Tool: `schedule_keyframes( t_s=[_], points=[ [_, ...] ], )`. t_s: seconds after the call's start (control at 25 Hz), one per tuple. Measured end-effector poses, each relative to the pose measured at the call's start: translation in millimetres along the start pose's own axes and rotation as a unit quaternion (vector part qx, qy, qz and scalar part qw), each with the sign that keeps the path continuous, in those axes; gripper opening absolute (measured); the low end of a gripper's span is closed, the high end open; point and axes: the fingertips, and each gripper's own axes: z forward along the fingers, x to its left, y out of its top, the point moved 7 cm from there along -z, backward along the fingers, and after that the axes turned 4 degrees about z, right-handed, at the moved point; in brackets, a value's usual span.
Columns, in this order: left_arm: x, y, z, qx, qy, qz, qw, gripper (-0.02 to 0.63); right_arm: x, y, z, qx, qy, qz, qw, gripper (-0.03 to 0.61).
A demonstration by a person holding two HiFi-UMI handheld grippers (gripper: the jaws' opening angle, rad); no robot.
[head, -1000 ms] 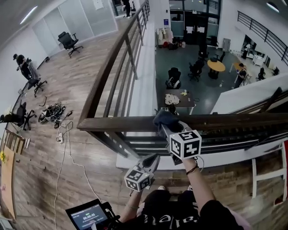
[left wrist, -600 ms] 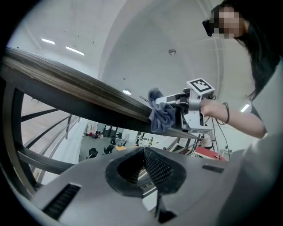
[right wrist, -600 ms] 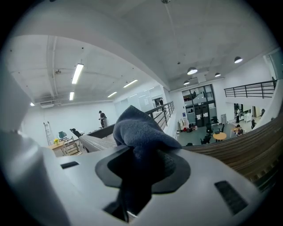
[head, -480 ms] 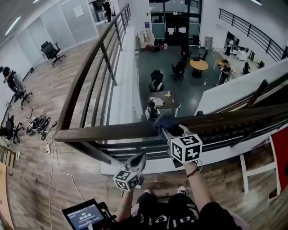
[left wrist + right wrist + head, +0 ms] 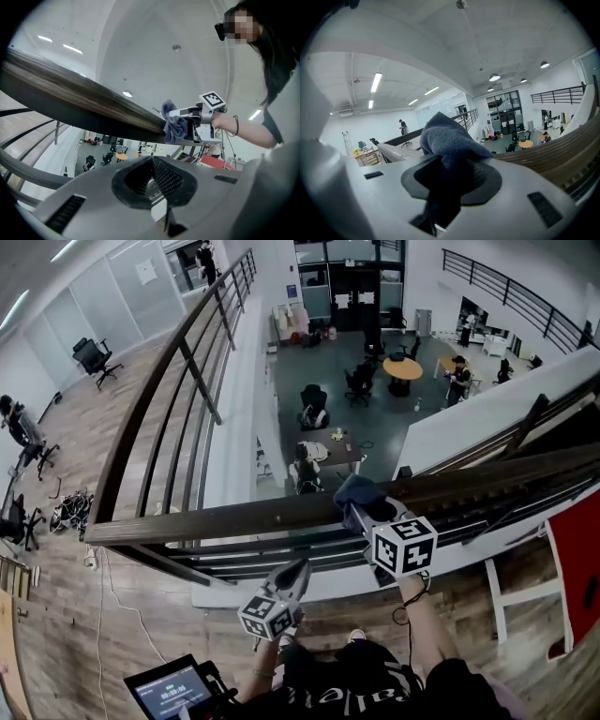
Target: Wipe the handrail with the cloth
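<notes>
The brown wooden handrail [image 5: 216, 518] crosses the head view from left to right. A dark blue cloth [image 5: 352, 490] lies bunched on its top. My right gripper [image 5: 362, 509] is shut on the cloth and presses it onto the rail; its marker cube sits just behind. In the right gripper view the cloth [image 5: 449, 137] fills the jaws, with the handrail [image 5: 555, 152] beyond. My left gripper [image 5: 297, 571] hangs below the rail, shut and holding nothing. From the left gripper view the handrail [image 5: 89, 101], cloth [image 5: 175, 126] and right gripper [image 5: 194, 117] show overhead.
The rail meets a second railing [image 5: 178, 362] at a corner on the left, running away. Beyond the rail is an open drop to a lower floor with tables and chairs [image 5: 403, 367]. A tablet screen [image 5: 169, 690] sits at my lower left. A red panel [image 5: 574, 563] stands right.
The right gripper has slid the cloth to the right along the handrail, farther from the left corner. The left gripper has stayed low below the rail.
</notes>
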Motion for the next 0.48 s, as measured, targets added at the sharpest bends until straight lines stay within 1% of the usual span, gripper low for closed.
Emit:
schedule_keyframes(
  t_s=[0.2,0.48],
  points=[
    [-35.3,-1.3,39.1,0.008,-0.015,0.001,0.9999,0.000,-67.7,11.5,-38.5,-0.004,-0.033,-0.003,0.999,0.103],
    [-60.2,-1.3,66.5,0.019,-0.043,0.005,0.9989,0.000,-151.5,24.1,-89.8,-0.010,-0.100,-0.005,0.995,0.103]
  ],
)
